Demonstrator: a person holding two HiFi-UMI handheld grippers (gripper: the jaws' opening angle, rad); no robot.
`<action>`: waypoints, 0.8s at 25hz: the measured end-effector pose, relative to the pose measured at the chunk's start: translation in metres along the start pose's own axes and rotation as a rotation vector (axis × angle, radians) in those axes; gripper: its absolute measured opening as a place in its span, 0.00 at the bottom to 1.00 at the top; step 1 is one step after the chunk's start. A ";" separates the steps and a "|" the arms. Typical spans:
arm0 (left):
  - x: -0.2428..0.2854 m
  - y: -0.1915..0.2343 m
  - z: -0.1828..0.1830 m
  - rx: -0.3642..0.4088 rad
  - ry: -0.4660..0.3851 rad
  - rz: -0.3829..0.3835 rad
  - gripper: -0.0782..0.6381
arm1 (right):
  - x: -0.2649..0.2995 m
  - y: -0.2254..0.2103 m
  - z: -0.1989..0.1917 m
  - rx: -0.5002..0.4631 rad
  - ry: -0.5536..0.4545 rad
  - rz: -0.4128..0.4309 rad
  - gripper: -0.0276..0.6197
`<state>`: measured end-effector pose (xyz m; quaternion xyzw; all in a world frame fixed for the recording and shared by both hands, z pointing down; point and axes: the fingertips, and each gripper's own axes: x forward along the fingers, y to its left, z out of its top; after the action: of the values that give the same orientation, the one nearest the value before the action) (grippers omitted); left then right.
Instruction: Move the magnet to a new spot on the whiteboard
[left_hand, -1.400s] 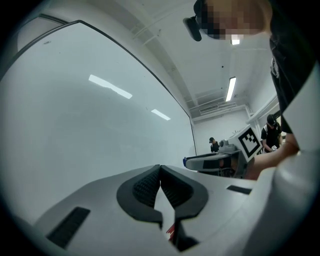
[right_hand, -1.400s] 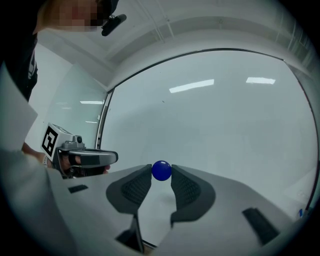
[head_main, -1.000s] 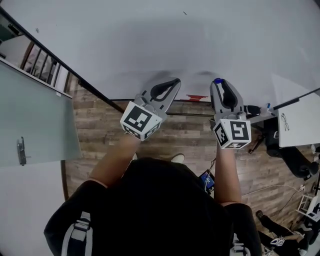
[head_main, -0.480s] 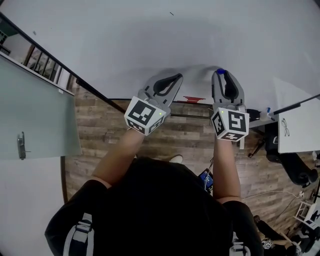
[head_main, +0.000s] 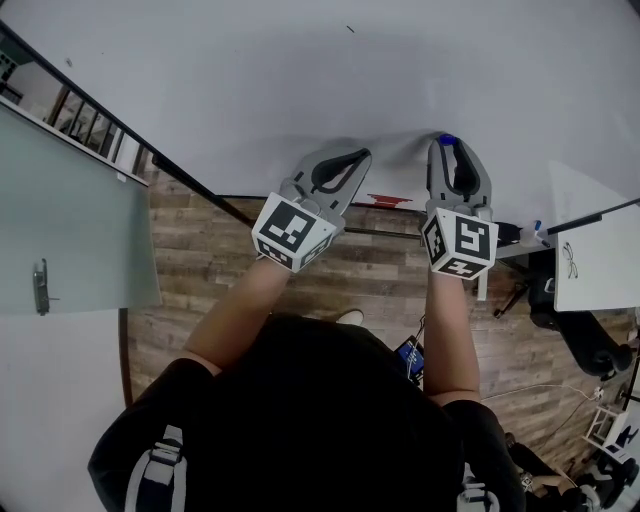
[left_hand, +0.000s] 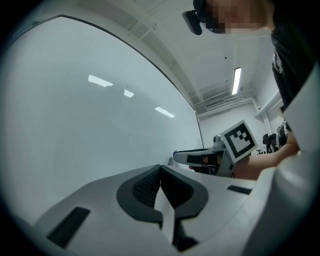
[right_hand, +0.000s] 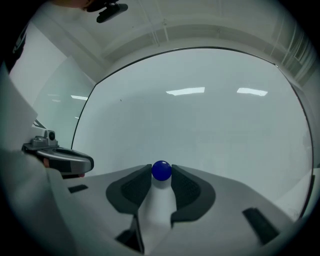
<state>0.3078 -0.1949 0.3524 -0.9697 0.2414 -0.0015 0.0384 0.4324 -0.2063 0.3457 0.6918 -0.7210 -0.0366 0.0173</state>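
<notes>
At the left, the left gripper (head_main: 356, 154) hovers near the lower part of the whiteboard (head_main: 250, 80) with its jaws pressed together and nothing between them, as the left gripper view confirms (left_hand: 160, 171); it appears to have no part in the job at present. To its right, the right gripper (head_main: 447, 145) has its jaws drawn narrow round the small blue magnet (head_main: 446, 140), and the right gripper view shows the ball pinched at the very tips (right_hand: 161, 170), with the pale board (right_hand: 210, 125) filling the background. The magnet thus sits in the right claw, close against the lower area of the whiteboard, near the red marking (head_main: 389, 198) along its bottom edge; whether it touches the surface or is held just off it cannot be told from these views. Judged from this, the pick-up is done and the magnet seems to be in transit; what is left is to press it on at a fresh place, open the jaws and draw back. Compared with a second ago, both grippers stand a little higher and further right in the head view, the right one with its marker cube (head_main: 459, 243) raised towards the board, and the magnet has crept up and rightward relative to the small dark mark (head_main: 350, 28) high on the whiteboard. The grip on the magnet looks unchanged.
</notes>
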 end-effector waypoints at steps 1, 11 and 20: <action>0.000 -0.001 0.000 0.000 0.001 -0.003 0.12 | 0.001 0.000 0.000 -0.001 0.003 -0.006 0.23; -0.003 -0.004 0.002 0.004 -0.002 -0.027 0.12 | 0.008 0.000 -0.002 -0.005 0.015 -0.039 0.23; -0.008 -0.001 0.003 0.004 -0.008 -0.022 0.12 | 0.011 0.000 -0.002 -0.005 0.016 -0.057 0.23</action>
<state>0.3011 -0.1902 0.3497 -0.9721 0.2307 0.0015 0.0415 0.4324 -0.2177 0.3477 0.7123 -0.7007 -0.0332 0.0237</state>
